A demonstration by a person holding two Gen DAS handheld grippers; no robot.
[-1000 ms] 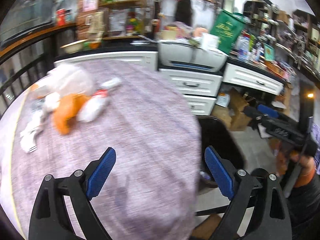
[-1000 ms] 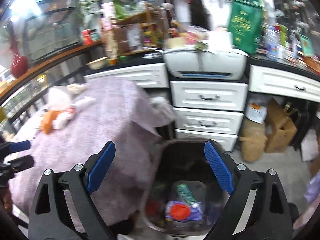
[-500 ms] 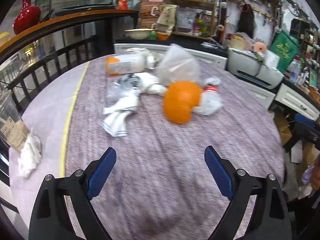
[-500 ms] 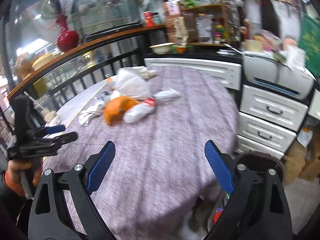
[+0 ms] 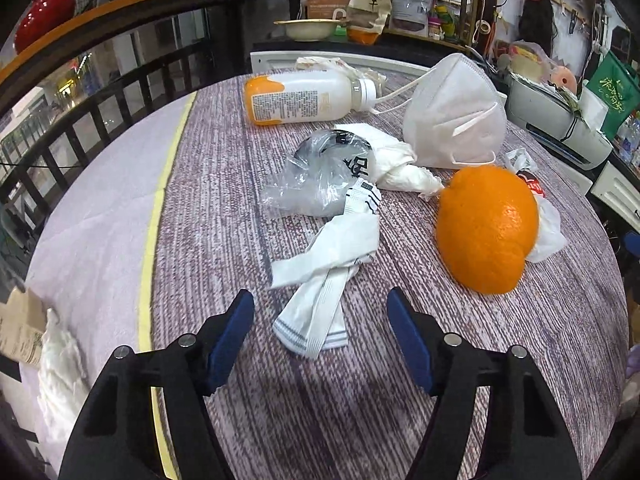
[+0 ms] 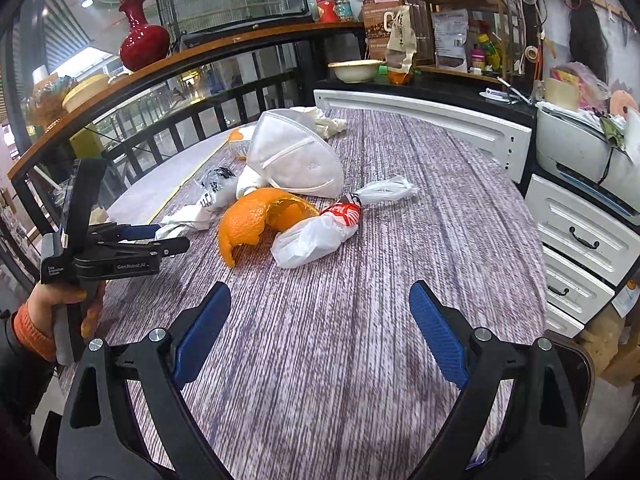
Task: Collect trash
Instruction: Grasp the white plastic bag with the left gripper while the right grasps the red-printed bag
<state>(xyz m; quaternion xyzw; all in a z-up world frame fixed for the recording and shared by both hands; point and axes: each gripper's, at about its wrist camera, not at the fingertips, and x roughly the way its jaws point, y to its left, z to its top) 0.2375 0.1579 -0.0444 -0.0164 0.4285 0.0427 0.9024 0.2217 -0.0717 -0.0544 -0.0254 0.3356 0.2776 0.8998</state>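
Note:
A heap of trash lies on the purple-grey tablecloth (image 5: 320,420): a crumpled white paper wrapper (image 5: 328,280), a clear plastic bag (image 5: 316,176), an orange peel (image 5: 486,228), a white face mask (image 5: 452,116) and a plastic bottle (image 5: 304,98) on its side. My left gripper (image 5: 320,312) points down at the wrapper. Its jaws are closing, with the wrapper's near end between the blue pads, which are not touching it. My right gripper (image 6: 320,300) stands open over bare cloth, short of the peel (image 6: 260,220) and a knotted white bag (image 6: 316,232). The left gripper (image 6: 172,240) shows there too.
A black railing (image 5: 100,120) runs along the table's far left. White drawers (image 6: 584,240) and a printer (image 6: 580,152) stand on the right. The dark bin's rim (image 6: 576,364) shows beside the table at the lower right. A tissue (image 5: 60,364) and cardboard lie at the left edge.
Both grippers have swung from the bin side towards the trash heap. The left one has come close to the wrapper and its jaws have narrowed. The right one stays wide.

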